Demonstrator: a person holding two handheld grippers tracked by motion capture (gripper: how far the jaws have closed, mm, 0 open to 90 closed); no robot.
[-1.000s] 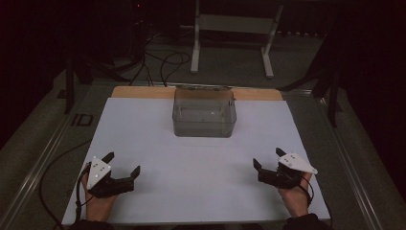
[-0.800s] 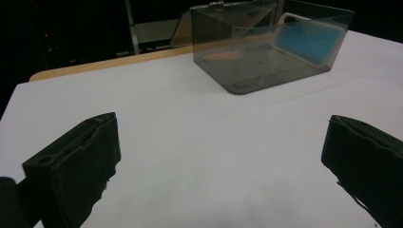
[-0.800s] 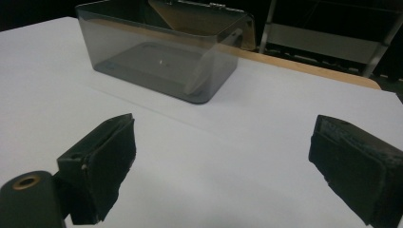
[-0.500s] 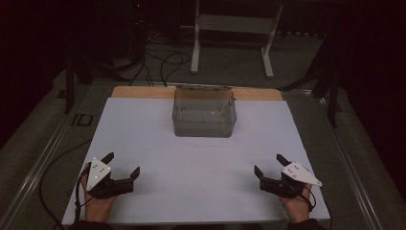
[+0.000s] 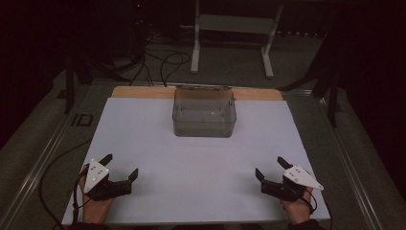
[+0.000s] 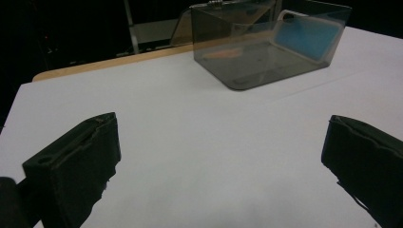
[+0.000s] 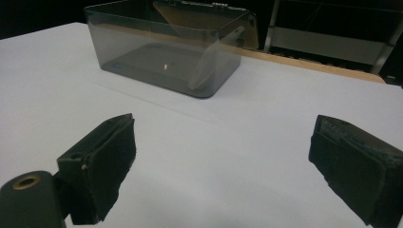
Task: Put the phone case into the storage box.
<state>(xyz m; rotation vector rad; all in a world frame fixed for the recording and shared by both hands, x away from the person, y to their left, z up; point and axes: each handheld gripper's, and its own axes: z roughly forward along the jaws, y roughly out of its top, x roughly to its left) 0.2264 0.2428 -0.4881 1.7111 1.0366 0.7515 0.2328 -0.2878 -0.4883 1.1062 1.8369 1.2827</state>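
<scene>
Compared with the view a second ago, the right gripper point(image 5: 270, 167) sits slightly nearer the person's edge of the white board point(image 5: 201, 158) and farther from the clear box point(image 5: 204, 112); the left gripper point(image 5: 119, 166) rests where it was, and the box has not shifted.

Nearest the person, both grippers lie on the board, well short of the box, the left one to the box's near left, the right one to its near right. Each stands wide open, jaws far apart, holding nothing; bare board shows between the jaws in both gripper views.

Between the grippers and the box the board is open and unoccupied. The box stands upright at the board's far middle, its hinged lid point(image 7: 204, 21) raised at the back. Just behind the box runs the board's far edge, with a strip of wooden tabletop point(image 5: 139, 92) beyond it.
</scene>
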